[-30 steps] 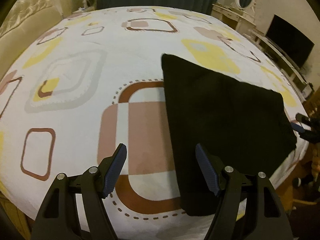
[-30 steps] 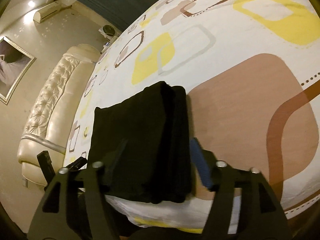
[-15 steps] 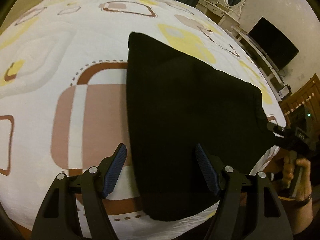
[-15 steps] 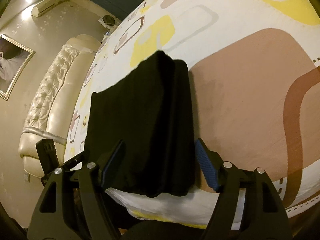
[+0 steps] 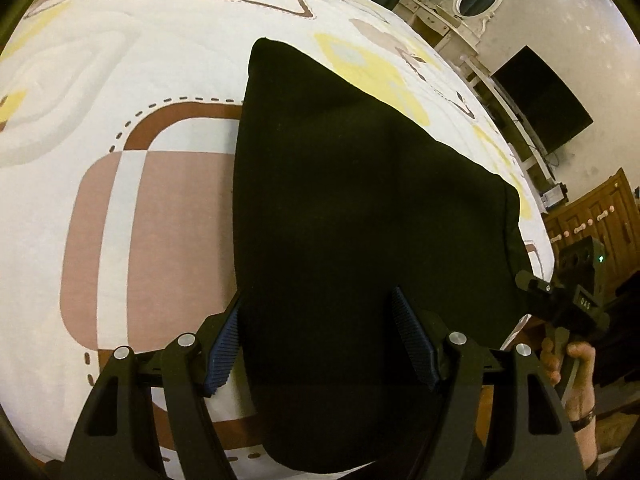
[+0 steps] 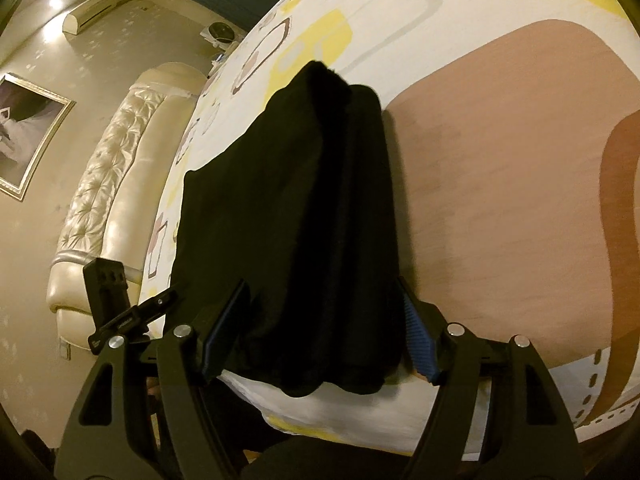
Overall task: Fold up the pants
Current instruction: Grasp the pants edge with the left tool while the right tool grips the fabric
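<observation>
The black pants lie folded in a thick flat stack on the patterned bed sheet, near the bed's edge. My left gripper is open, its blue-padded fingers astride the near end of the stack. My right gripper is open too, its jaws around the other end of the pants, which hang slightly over the mattress edge. The right gripper also shows at the right of the left wrist view, and the left one at the left of the right wrist view.
A cream tufted headboard stands beyond the bed. A dark television, a white dresser with an oval mirror and a wooden cabinet line the wall. The bed edge drops off just below both grippers.
My left gripper has moved right and forward, from over bare sheet to astride the pants. My right gripper has opened wider and closed in on its end of the stack.
</observation>
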`<state>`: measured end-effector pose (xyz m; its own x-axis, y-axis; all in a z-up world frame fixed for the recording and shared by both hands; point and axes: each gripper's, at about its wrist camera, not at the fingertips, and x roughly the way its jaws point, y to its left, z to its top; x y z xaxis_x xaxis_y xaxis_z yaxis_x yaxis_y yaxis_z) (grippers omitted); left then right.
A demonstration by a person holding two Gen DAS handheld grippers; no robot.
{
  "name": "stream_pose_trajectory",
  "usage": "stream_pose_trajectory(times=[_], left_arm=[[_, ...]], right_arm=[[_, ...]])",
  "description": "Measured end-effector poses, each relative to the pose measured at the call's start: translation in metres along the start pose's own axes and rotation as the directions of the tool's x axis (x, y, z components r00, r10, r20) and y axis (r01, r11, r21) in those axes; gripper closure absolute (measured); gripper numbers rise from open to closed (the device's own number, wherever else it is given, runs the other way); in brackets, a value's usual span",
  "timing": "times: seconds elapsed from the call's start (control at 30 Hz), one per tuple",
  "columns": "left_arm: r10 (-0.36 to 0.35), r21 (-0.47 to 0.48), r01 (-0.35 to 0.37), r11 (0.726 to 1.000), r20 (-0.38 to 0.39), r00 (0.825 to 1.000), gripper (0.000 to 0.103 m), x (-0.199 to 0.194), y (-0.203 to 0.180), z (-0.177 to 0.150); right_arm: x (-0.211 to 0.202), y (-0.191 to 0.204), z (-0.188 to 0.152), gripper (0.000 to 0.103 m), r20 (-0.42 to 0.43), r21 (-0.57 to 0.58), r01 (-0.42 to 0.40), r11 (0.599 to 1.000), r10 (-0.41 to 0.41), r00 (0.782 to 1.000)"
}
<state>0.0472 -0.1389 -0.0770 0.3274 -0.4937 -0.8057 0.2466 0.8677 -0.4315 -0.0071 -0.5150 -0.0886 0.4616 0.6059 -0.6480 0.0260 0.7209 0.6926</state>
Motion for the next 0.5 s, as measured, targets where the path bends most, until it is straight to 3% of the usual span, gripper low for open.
stream_pose_trajectory(times=[0.13,0.17,0.3,0.5], left_arm=[[-0.004,0.011,0.004,1.000,-0.003,1.000,0.038,0.002,-0.001,0.001],[-0.002,0.018,0.002,1.000,-0.004,1.000,0.039,0.002,-0.002,0.001],[0.013,0.050,-0.013,0.999,-0.008,1.000,0.051,0.002,-0.006,0.001],[0.062,0.102,-0.062,0.993,-0.003,0.998,0.067,-0.002,-0.016,0.002]], right_arm=[[0.001,0.000,0.000,0.031,0.000,0.005,-0.017,1.000,0.017,1.000],[0.001,-0.001,0.000,0.034,0.001,0.006,-0.020,1.000,0.020,1.000],[0.003,-0.006,-0.001,0.060,-0.008,0.007,-0.015,1.000,0.015,1.000],[0.000,-0.001,-0.004,0.070,0.011,-0.022,-0.004,1.000,0.005,1.000]])
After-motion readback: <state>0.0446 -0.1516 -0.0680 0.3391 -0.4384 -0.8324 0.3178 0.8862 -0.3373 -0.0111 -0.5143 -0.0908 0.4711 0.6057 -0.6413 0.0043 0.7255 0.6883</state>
